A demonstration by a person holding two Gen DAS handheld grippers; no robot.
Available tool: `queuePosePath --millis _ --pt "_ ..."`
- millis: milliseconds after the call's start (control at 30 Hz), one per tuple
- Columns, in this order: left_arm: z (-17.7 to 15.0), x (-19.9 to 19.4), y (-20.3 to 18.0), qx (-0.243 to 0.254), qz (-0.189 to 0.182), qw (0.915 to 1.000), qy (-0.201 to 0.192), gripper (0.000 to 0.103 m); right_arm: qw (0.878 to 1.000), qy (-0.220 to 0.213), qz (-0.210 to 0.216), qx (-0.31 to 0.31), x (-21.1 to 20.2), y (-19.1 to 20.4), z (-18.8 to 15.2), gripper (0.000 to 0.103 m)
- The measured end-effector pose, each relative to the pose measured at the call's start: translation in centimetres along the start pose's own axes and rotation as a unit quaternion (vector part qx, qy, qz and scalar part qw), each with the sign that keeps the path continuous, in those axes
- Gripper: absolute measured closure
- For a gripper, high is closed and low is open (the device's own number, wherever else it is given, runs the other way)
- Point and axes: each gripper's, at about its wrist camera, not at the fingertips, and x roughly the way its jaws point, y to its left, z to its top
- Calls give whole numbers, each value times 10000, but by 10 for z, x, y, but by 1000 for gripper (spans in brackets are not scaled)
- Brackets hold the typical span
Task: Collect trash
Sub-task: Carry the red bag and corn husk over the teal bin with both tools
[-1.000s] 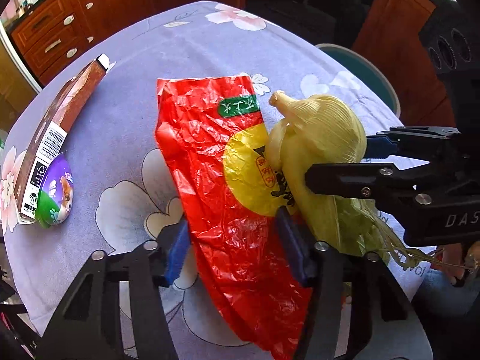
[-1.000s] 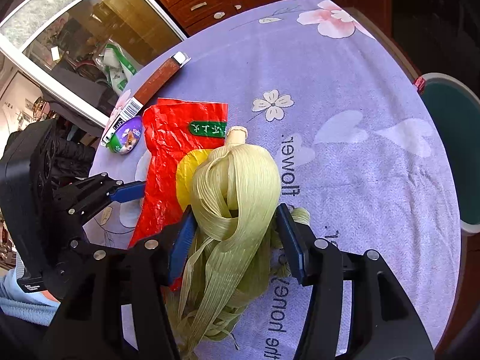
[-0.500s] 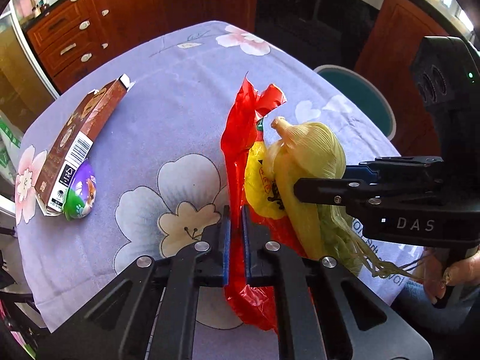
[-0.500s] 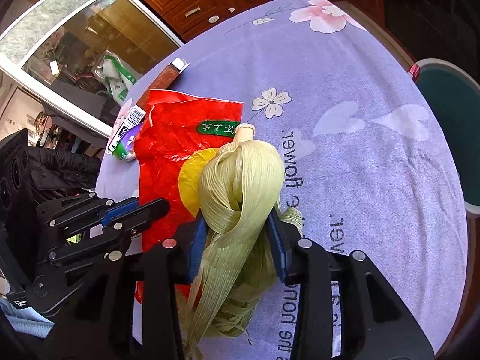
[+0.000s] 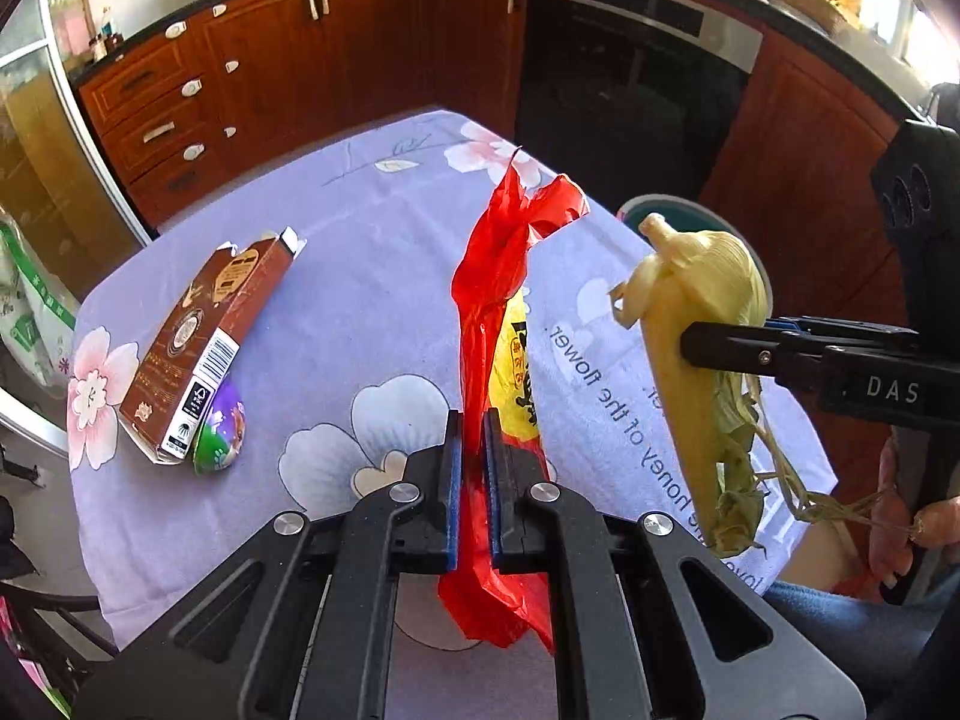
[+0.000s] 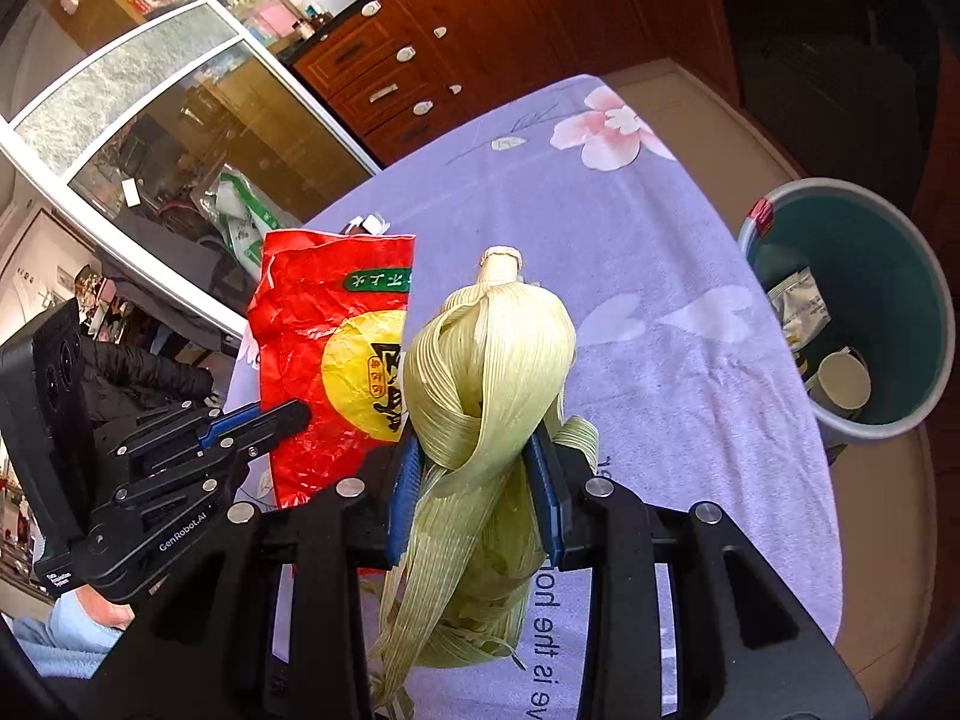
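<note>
A crumpled red plastic bag (image 5: 492,276) with a yellow disc hangs off the table, pinched at its lower part by my left gripper (image 5: 472,423), which is shut on it. The right wrist view shows the same red bag (image 6: 312,324) broadside, with the left gripper (image 6: 294,417) on its lower edge. To the right, a pale yellow-green corn husk (image 5: 696,324) is held in the air by my right gripper (image 5: 690,342). In the right wrist view the blue pads of the right gripper (image 6: 476,441) press both sides of the corn husk (image 6: 486,348), stem end up, with loose leaves trailing below.
A brown carton (image 5: 210,342) lies at the left of the lilac flowered tablecloth (image 5: 360,276), with a purple-green egg-shaped pack (image 5: 219,432) against it. A teal bin (image 6: 936,312) holding a cup and a wrapper stands beside the table's right edge. Wooden cabinets and an oven stand behind.
Both grippers closed, the left on the flat red bag and the right on the husk. Both then rose, so the bag now hangs bunched and the husk is clear of the table.
</note>
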Motion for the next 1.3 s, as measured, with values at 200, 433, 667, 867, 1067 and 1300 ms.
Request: queuePosePath --millis 200,433,667,867,1067,1300 --pt "13 -18 -4 31 -31 9997 -242 96 9992 -360 -130 114 -29 -14 7 72" --pt "38 -24 -25 261 -246 9985 -409 96 9963 -737 -308 322 -62 -39 12 72" --pt "69 -8 -58 534 -522 9966 -356 96 9913 -1052 -553 568 -89 -78 20 72" --pt "99 16 -102 830 -753 9934 -263 96 9837 -1305 -771 963 -111 -126 26 72" --pt "134 54 -154 1175 -1037 9876 -107 96 9780 -1282 -1009 1298 -116 -171 25 72" --pt "159 114 -204 1403 -1311 9810 271 96 9724 -1063 -1217 1682 -100 -217 32 72"
